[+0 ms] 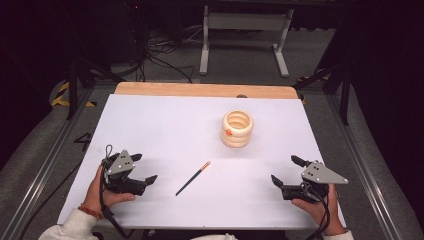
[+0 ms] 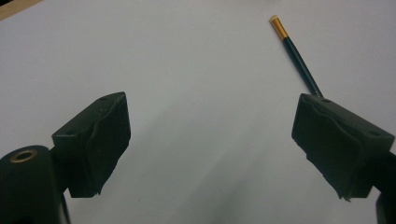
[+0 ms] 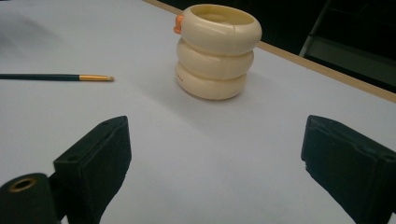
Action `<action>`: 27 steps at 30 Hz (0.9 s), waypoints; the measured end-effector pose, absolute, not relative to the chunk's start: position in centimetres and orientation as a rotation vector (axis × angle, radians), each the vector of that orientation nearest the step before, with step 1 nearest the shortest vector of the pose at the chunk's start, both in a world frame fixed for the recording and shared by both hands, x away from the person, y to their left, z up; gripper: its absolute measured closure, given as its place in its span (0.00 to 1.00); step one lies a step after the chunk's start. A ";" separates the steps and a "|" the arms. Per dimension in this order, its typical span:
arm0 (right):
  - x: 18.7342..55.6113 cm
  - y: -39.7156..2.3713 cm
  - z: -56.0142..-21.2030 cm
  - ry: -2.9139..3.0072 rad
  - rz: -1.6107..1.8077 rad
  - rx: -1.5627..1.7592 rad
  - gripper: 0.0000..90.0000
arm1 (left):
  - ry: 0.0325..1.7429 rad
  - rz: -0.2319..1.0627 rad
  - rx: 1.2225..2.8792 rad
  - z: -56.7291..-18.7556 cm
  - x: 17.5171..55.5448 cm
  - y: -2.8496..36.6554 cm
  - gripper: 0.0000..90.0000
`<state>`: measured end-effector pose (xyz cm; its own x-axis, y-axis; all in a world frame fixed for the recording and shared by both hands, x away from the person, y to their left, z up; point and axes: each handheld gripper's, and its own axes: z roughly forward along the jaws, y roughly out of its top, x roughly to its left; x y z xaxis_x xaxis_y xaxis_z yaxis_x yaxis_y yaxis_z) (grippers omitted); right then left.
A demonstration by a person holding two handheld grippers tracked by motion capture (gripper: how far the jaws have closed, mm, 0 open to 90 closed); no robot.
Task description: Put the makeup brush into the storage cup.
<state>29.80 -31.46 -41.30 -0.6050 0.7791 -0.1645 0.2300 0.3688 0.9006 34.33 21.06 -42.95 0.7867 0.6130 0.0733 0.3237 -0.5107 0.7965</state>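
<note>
Left gripper view: tool [image 2: 210,140] wide open, empty.

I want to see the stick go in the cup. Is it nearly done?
Not yet. Nothing looks done: the stick lies flat on the table, apart from the cup. Both hand-held grippers, left and right, are open and hold nothing. Probably left: picking up the stick and putting it in.
</note>
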 end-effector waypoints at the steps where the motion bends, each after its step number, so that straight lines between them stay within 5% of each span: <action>1: 29.8 -31.5 -41.3 2.048 1.207 0.867 0.11 | 0.692 0.447 2.153 -42.8 34.4 20.8 0.14; 27: 30.2 -31.3 -41.6 2.084 1.149 0.892 0.12 | 0.652 0.328 2.344 -40.6 36.9 14.1 0.17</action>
<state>30.18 -31.27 -41.62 -0.6000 0.7809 -0.1736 0.2700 0.4020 0.8750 36.86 14.09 -40.65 0.8433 0.5344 0.0581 0.3650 -0.6485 0.6680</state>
